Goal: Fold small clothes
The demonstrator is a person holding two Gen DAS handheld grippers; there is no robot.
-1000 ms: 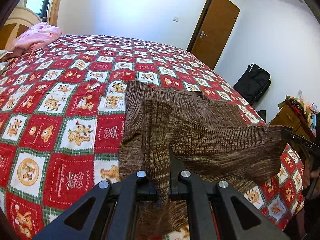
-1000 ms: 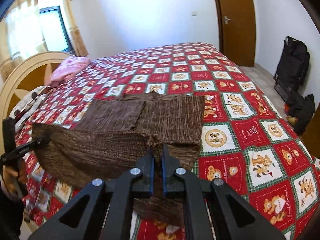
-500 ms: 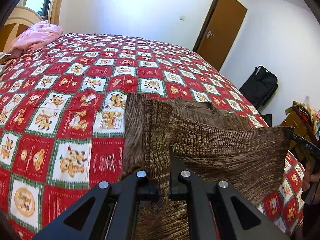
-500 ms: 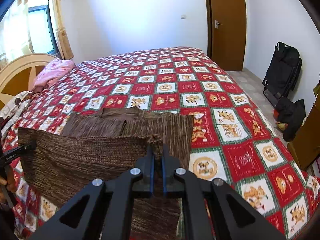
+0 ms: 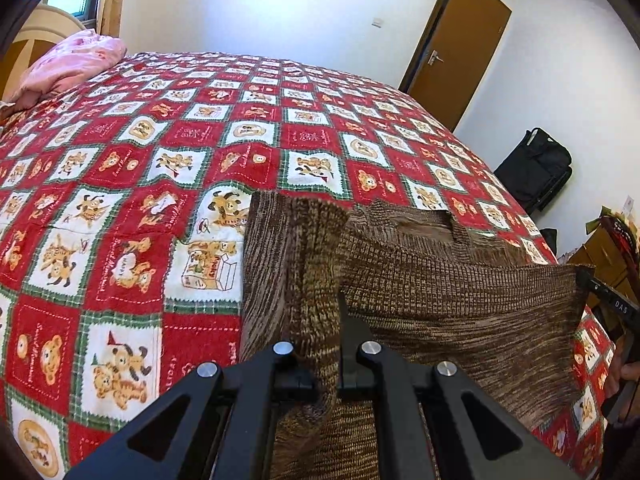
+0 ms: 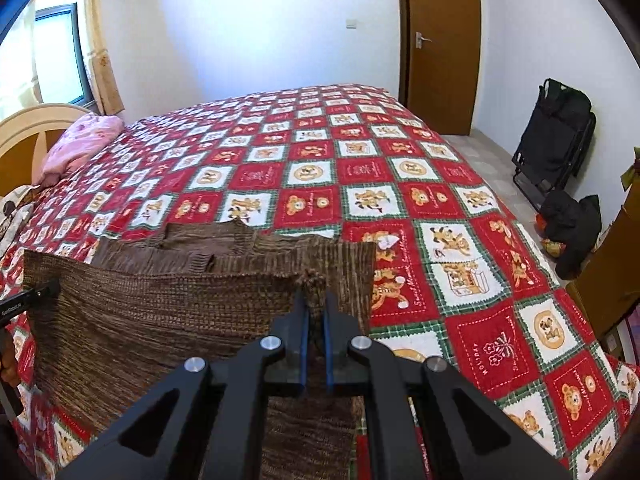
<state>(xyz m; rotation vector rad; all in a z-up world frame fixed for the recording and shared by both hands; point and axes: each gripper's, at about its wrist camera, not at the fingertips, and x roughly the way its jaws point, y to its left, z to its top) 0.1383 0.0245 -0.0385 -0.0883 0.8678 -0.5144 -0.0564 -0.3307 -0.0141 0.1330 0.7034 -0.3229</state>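
A pink bundle [image 5: 72, 64] lies at the far left of the bed, near the headboard [image 6: 36, 132]. The left gripper [image 5: 320, 320] is clamped on 1 corner of the brown knit garment [image 5: 460, 304], whose lifted edge stretches taut across to the right gripper [image 6: 315, 312], clamped on the other corner. The garment's far part lies flat on the red patchwork quilt [image 6: 400, 184]. At the far right stand a brown door [image 6: 440, 40] and a black bag [image 6: 556, 140].
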